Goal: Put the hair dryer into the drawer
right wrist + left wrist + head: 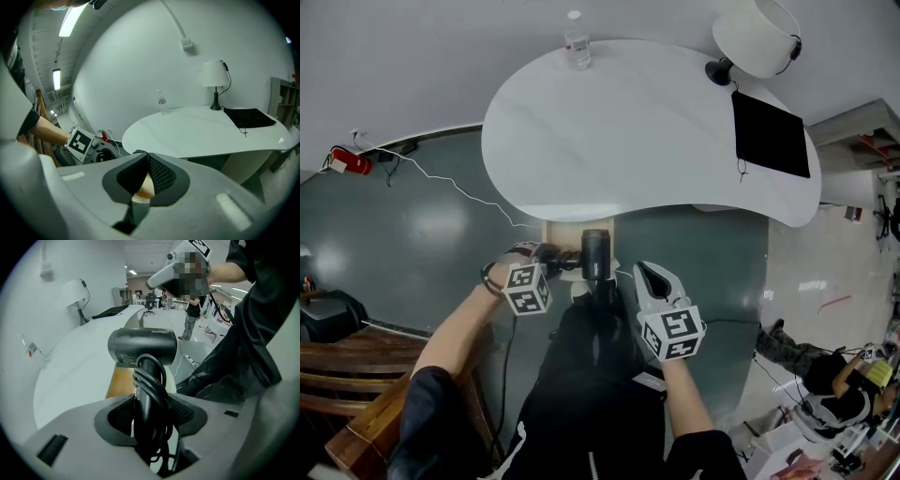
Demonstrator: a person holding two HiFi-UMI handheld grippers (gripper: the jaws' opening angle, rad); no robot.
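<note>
Hair dryer held at the open drawer – left hand-held gripper closed on its handle

The white table (647, 131) carries a water bottle (577, 49) at its far edge, a lamp (757, 37) and a black pad (769, 134); nothing lies between the hair dryer (595, 253) and the wooden drawer (565, 231) under the near edge. The left hand-held gripper (555, 263) reaches in from the left, clamped on the cord-wrapped handle, barrel over the drawer. The right hand-held gripper (645, 274) points forward just right of the dryer – jaws together, empty
</note>
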